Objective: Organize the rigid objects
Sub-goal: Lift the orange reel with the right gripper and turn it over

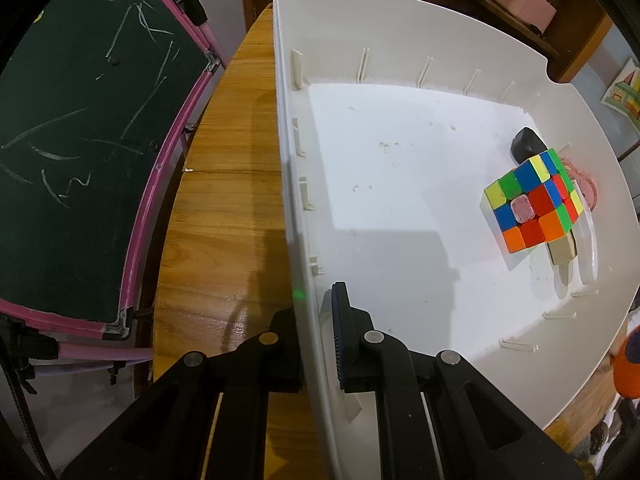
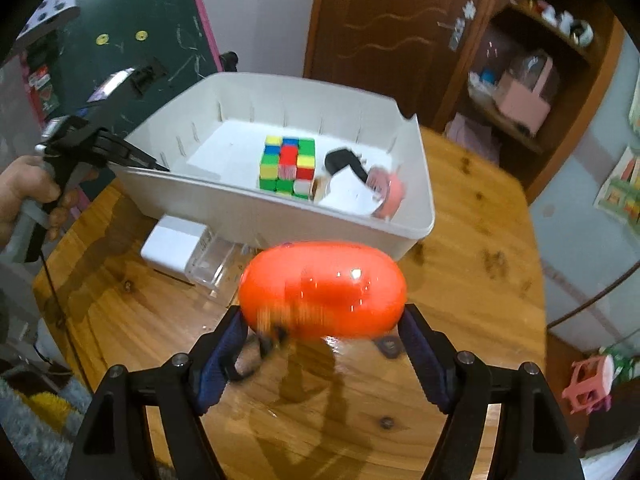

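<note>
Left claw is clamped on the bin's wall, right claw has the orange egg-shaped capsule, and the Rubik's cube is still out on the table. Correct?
Not quite. The Rubik's cube is already inside the white bin, as the right wrist view shows. The rest stands: the left claw is clamped on the bin's wall and the right claw holds the orange egg-shaped capsule.

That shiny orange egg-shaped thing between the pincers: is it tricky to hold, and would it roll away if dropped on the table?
Probably slippery: the orange egg is glossy, with bright highlights, and the right gripper meets only its curved ends. It looks hard, so likely won't deform to the pads. Set on the wooden table, its rounded shape would likely roll.
</note>
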### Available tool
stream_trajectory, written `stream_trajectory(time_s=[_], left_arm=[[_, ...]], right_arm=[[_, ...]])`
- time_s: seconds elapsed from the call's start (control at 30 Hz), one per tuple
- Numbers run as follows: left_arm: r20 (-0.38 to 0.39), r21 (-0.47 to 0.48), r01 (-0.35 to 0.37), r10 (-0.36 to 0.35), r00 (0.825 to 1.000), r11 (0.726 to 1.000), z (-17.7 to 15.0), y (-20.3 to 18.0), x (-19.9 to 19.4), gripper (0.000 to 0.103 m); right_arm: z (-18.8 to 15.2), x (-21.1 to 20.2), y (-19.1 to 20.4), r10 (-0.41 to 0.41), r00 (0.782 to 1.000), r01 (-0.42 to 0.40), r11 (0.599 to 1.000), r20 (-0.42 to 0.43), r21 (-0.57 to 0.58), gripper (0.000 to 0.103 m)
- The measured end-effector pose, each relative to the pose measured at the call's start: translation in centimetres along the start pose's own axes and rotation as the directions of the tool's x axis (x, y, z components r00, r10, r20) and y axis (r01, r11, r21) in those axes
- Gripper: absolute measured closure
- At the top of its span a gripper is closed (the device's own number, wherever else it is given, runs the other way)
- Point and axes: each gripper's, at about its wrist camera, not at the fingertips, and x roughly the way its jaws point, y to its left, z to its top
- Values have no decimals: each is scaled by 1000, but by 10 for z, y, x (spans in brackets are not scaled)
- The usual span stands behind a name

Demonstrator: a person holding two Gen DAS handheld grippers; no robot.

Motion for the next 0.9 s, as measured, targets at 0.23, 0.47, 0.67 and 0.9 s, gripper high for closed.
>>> stream_trajectory(time_s=[0.23, 0.47, 0.67, 0.9], left_arm=[[0, -2, -1, 1, 1000, 1000, 0, 0, 0, 92], [0, 0, -1, 1, 1000, 1000, 0, 0, 1, 92], [3, 0, 0, 0, 1000, 1000, 0, 0, 1, 92], [1, 2, -10, 10, 1000, 1000, 1, 0, 1, 91]], right_arm=[[26, -21, -1, -15, 998, 17, 999, 63, -32, 95], [64, -14, -32, -29, 998, 27, 998, 49, 49, 100], [60, 0, -44, 45, 999, -44, 996, -5, 72, 101], [30, 7, -32, 139, 989, -138, 990, -56, 19, 100]])
